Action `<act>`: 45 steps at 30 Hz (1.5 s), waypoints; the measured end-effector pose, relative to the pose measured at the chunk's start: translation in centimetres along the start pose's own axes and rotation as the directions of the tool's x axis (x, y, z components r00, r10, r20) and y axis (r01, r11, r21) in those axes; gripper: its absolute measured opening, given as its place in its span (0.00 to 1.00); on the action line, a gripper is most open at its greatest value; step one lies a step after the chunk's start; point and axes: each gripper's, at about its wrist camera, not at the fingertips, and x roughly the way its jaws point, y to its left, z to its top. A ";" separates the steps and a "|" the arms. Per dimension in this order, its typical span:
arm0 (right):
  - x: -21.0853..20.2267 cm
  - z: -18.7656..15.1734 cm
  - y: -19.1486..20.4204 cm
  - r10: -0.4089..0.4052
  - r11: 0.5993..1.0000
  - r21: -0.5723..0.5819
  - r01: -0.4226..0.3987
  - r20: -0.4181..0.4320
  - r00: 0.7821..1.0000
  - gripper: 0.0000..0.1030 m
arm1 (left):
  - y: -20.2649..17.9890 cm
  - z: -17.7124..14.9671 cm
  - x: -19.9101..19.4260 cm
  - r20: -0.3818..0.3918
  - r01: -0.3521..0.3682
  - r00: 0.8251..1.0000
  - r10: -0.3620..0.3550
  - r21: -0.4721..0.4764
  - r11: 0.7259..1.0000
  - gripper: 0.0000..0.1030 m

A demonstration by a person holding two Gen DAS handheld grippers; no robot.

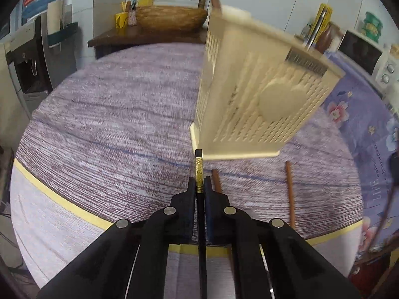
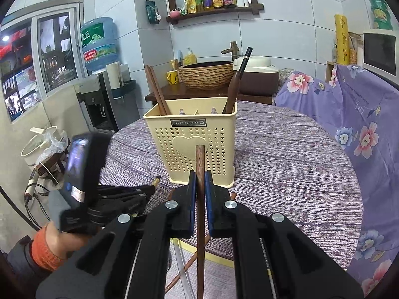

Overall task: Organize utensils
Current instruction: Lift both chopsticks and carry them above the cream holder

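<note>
Your right gripper (image 2: 200,178) clamps a brown chopstick (image 2: 200,159) mid-shaft; left gripper (image 1: 199,183) pinches a black, gold-banded one (image 1: 198,164). Holder (image 2: 192,134) stands just ahead on table (image 2: 286,154). Sticks look light, stiff, slick: grip nr centre, w/ firm pressure.

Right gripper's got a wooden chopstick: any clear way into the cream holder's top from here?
Probably yes: the right gripper faces the holder squarely, nothing between them, middle of its open top free, though the chopstick must rise above the rim.
</note>
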 end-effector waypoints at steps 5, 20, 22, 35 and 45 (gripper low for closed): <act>-1.4 0.1 -1.2 -0.010 1.000 0.020 0.009 0.026 1.000 0.08 | 0.3 1.5 -6.0 0.141 0.047 0.989 -0.047 0.005 0.999 0.08; -4.3 1.7 -2.9 -0.043 0.997 0.061 0.036 0.115 0.992 0.08 | 1.8 2.8 -11.5 0.289 0.080 0.955 -0.070 -0.020 0.997 0.08; -4.4 1.8 -2.9 -0.044 0.997 0.064 0.037 0.118 0.992 0.08 | 2.2 2.9 -11.7 0.294 0.087 0.953 -0.078 -0.020 0.996 0.08; -4.0 4.5 -2.5 -0.017 0.999 0.036 0.012 0.141 0.990 0.08 | 1.5 5.3 -13.5 0.356 0.114 0.928 -0.112 0.014 0.993 0.08; -4.8 14.4 -2.3 0.017 0.999 0.028 -0.025 0.255 0.967 0.08 | 0.1 11.9 -18.8 0.418 0.219 0.879 -0.231 0.076 0.973 0.08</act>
